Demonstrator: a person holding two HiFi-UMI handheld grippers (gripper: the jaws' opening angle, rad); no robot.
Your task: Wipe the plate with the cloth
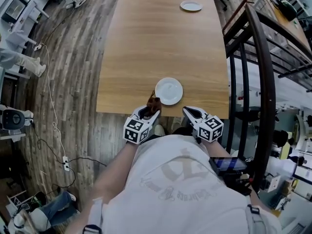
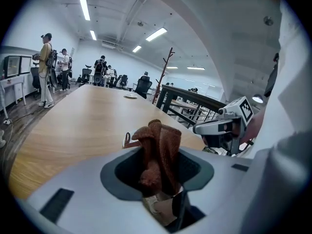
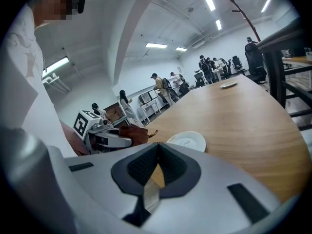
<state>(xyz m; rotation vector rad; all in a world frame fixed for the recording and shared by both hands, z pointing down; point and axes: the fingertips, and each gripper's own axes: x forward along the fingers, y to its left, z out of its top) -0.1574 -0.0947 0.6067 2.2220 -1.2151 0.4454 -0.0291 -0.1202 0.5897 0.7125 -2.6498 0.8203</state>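
Head view: wooden table (image 1: 146, 43), white plate (image 1: 168, 90) sits near the near edge. Left gripper (image 1: 149, 112) is at the table edge just left of the plate, with a brown cloth (image 1: 154, 103) bunched in its tips. The cloth is close to the plate rim; can't tell if it touches. Right gripper (image 1: 191, 113) is at the edge on the plate's right, just off it. Second small plate (image 1: 191, 6) is at the far end of the table. Black railing (image 1: 263, 72) on the right, cable (image 1: 51, 106) trailing on the wood floor on the left

Left gripper view: left gripper (image 2: 158, 168) clamped on the cloth (image 2: 158, 150), which stands up in folds between the pads. Right gripper (image 2: 225, 126) is visible off to the right with its marker cube. Far plate (image 2: 130, 96) is down the table (image 2: 73, 121). People (image 2: 46, 67) stand at left, coat stand (image 2: 165, 74) is behind the table

Right gripper view: right gripper (image 3: 157, 152) jaws pressed together at the tips, nothing held. Plate (image 3: 186, 141) is just beyond the jaws, flat on the table (image 3: 239, 121). Left gripper (image 3: 105, 133) is to the left with the cloth (image 3: 134, 133) next to the plate. Far plate (image 3: 228, 85) is at the other end
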